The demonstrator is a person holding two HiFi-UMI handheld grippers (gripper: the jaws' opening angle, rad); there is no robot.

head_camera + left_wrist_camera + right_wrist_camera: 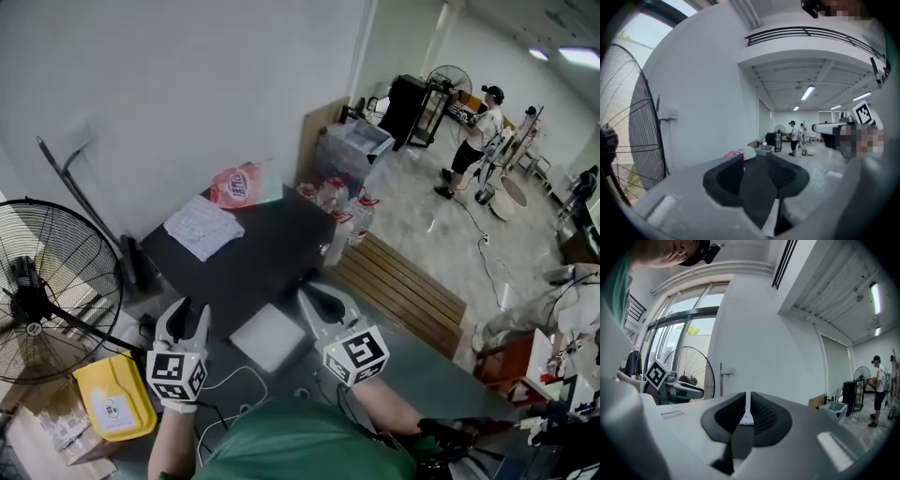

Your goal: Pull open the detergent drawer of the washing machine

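Observation:
No washing machine front or detergent drawer shows in any view. In the head view my left gripper [190, 311] is raised in front of me, its jaws apart with nothing between them; the left gripper view shows the same empty gap [754, 161], pointing level across the room. My right gripper [310, 296] is held up beside it, jaws together on nothing, with only a thin slit [746, 399] between the pads. Both hang over a dark flat top [272, 258] and a white box [269, 337], touching neither.
A large floor fan [37, 291] stands at the left with a yellow canister [112, 398] below it. On the dark top lie a white cloth [202, 227] and a red-and-white bag [234, 185]. A slatted wooden bench [403, 286] is at the right. A person [473, 141] stands far off.

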